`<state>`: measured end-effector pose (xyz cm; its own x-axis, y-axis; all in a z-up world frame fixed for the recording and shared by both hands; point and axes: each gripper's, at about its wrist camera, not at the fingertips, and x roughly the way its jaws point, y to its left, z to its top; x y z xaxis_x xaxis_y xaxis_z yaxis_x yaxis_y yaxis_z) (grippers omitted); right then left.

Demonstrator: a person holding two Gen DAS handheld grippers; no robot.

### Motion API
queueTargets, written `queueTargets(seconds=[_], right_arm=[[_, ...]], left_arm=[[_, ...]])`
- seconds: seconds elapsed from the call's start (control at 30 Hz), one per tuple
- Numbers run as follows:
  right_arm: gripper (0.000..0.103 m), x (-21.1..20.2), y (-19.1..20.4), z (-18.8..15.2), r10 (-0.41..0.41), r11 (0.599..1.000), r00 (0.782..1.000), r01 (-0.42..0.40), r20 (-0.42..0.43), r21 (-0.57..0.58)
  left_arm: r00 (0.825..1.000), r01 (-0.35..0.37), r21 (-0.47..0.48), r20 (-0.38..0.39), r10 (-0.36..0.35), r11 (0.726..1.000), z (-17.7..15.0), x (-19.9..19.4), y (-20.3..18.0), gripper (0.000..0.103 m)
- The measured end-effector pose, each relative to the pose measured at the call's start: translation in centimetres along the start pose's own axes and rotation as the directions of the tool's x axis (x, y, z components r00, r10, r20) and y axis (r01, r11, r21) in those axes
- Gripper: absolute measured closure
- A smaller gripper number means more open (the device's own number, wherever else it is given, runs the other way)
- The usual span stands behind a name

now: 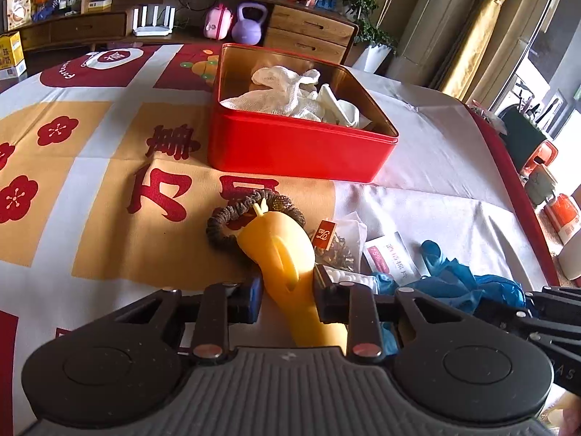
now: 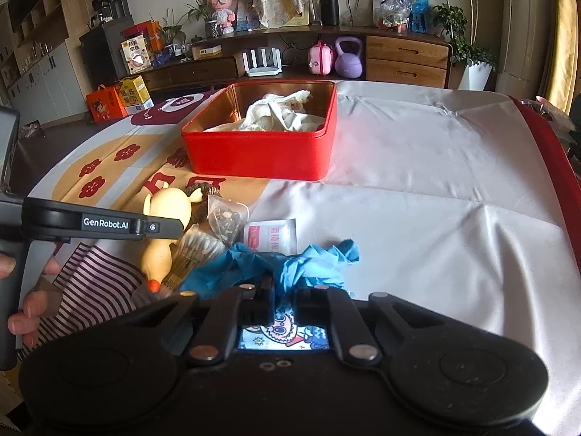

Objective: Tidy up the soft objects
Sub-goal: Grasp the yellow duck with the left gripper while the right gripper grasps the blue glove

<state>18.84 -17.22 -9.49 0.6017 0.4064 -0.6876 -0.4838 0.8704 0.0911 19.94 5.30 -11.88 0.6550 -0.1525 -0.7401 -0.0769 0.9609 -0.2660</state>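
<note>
Nearest, the left gripper is clamped on the neck of a yellow rubber chicken toy, its pads pressed against both sides. Beside it, the right gripper has its jaws pinched together on a crumpled blue glove. Between the two lie a clear pack of cotton swabs, a mesh tea bag with a red tag, and a white sachet, crowded close together. A brown scrunchie sits just behind the chicken's head, touching it. A striped cloth lies at the near left edge under the person's hand.

Farther back stands an open red tin box, holding white gauze cloth and another pale crumpled piece against its right wall; the rest of its gold floor is bare. The printed tablecloth to the left of the tin and the plain white part to its right are free of things out to the red table edge. Beyond the table a wooden sideboard runs along the wall.
</note>
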Motion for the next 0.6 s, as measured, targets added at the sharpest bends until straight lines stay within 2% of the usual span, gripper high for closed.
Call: queueTargets(seconds=[0.13,0.6], right_arm=[[0.097,-1.1,0.0,0.5,-0.005,1.000,0.999,0.005,0.034,0.002],[0.097,-5.8,-0.1,3.3,0.027,1.000,0.990,-0.027,0.140,0.001]], left_arm=[[1.000,-0.007,0.025,0.019,0.007,1.000,0.1,-0.9,-0.5,0.077],[0.998,0.010,0.020,0.056,-0.011,1.000,1.9,-5.2,-0.6,0.077]])
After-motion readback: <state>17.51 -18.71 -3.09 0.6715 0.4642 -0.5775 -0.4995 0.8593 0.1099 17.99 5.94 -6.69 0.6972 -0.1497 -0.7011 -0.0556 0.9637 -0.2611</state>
